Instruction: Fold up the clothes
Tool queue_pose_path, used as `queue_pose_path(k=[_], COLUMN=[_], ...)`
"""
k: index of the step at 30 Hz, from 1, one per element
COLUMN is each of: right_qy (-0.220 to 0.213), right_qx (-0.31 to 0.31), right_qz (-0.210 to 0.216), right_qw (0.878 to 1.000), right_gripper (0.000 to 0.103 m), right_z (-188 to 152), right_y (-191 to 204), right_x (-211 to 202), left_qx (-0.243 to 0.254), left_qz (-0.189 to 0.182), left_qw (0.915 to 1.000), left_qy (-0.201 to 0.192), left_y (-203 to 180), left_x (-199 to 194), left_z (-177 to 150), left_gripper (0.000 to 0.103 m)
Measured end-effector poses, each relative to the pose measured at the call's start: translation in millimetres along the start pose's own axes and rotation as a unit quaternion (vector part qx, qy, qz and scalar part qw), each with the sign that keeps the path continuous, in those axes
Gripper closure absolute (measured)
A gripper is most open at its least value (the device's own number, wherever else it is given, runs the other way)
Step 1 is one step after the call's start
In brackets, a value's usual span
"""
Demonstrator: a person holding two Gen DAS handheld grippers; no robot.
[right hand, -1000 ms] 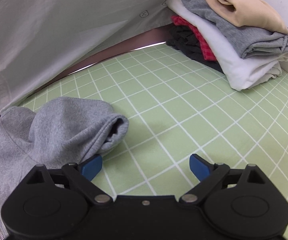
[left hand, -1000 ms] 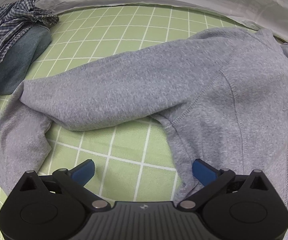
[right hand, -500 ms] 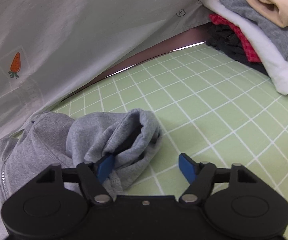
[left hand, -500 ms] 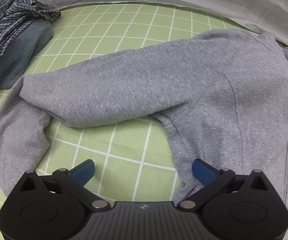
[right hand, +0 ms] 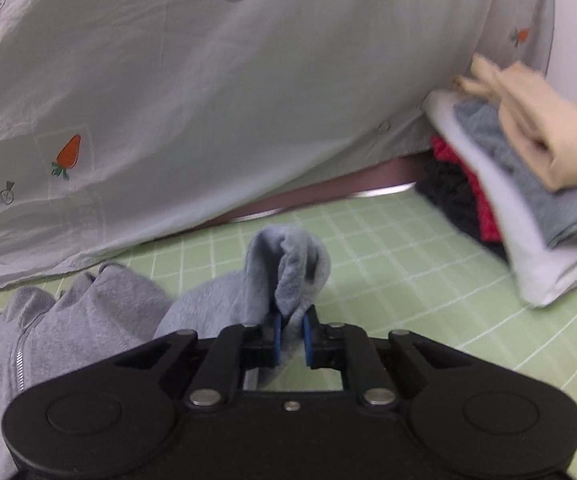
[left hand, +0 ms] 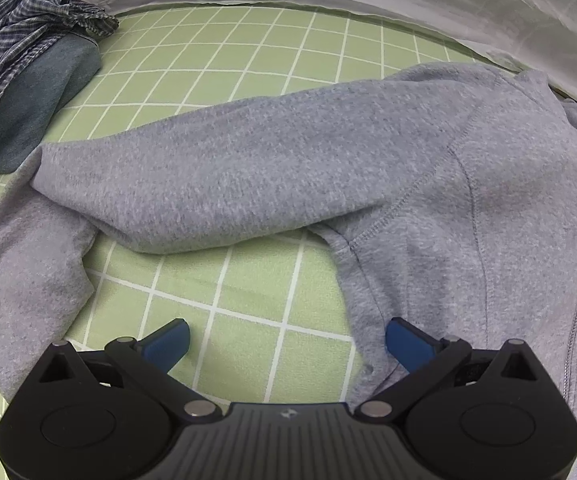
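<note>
On the green checked bed sheet (left hand: 248, 292) a grey zip-up hoodie (left hand: 468, 184) lies spread, one sleeve (left hand: 216, 184) stretched across the cloth towards a crumpled blue plaid shirt (left hand: 4, 52) and a folded blue-grey garment (left hand: 28, 100) at the far left. Over the hoodie's side hem the left gripper (left hand: 288, 344) points steeply down, its blue pads spread wide; the right pad rests at the fabric edge, the left one over bare sheet, with nothing pinched.

Across the bed, the right gripper (right hand: 290, 338) is closing its jaws on the cuff (right hand: 292, 268) of the other sleeve, the grey fleece bunched between the blue pads and lifted clear of the sheet. Behind it hangs a pale cover printed with carrots (right hand: 208, 100). To the right stands a stack of folded clothes (right hand: 528, 200), beige on top, then grey, white, red and black.
</note>
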State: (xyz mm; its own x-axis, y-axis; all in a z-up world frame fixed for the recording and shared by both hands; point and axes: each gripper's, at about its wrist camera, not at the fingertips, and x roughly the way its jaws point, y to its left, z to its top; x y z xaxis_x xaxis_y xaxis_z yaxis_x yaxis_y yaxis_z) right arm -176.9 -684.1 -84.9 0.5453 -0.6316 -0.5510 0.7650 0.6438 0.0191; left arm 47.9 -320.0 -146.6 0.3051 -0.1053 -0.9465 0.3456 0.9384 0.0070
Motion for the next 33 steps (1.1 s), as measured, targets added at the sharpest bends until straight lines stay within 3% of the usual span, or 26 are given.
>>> queue_pose_path(k=[4,6,8,10,11,15,18,21,25,33], right_qy=[-0.087,-0.109,-0.099,-0.076,-0.053,0.032,0.082,0.122,0.121,0.133], right_qx=[-0.056,-0.079,-0.102,-0.124,-0.132,-0.122,-0.043,0.040,0.060,0.008], right_qz=[-0.079,-0.081,-0.075,-0.070,-0.067,-0.080,-0.068,-0.046,-0.045,-0.070], right_qw=[0.991,0.988,0.987,0.987,0.988,0.989,0.993,0.991,0.990,0.989], right_gripper=[0.092,0.090,0.081,0.027,0.020,0.018,0.017,0.015,0.000,0.000], right_z=[40.3,52.9,50.6,42.2,33.0,-5.1,-30.2,-51.8,-64.8,-61.5], right_y=[-16.1,-21.8,-20.8,-18.7,-17.7,-17.2,-27.7,-37.6,-27.8,-0.2], right_x=[-31.2,-42.6,-42.1,-37.0,-30.9,-15.6,-1.5,15.1,31.8,48.4], left_qx=[0.002,0.002,0.002,0.001,0.001,0.001,0.002,0.002,0.002,0.002], left_qz=[-0.001,-0.001,-0.001,-0.001,-0.001,-0.001,-0.001,-0.001,-0.002,-0.002], left_qw=[1.0000,1.0000,1.0000,1.0000,1.0000,1.0000,1.0000,1.0000,1.0000,1.0000], left_qy=[-0.001,-0.001,-0.002,-0.003,-0.004,-0.006,-0.005,-0.005,-0.005,-0.006], left_y=[0.6,0.6,0.4,-0.3,-0.3,-0.3,-0.2,0.0,0.1,-0.8], left_x=[0.3,0.4,0.4,0.3,0.2,0.2,0.5,0.7,1.0,1.1], left_z=[0.1,0.6,0.9,0.4,0.0,-0.8,-0.5,-0.2,0.3,0.1], left_gripper=[0.000,0.000,0.000,0.000,0.000,0.000,0.000,0.000,0.000,0.000])
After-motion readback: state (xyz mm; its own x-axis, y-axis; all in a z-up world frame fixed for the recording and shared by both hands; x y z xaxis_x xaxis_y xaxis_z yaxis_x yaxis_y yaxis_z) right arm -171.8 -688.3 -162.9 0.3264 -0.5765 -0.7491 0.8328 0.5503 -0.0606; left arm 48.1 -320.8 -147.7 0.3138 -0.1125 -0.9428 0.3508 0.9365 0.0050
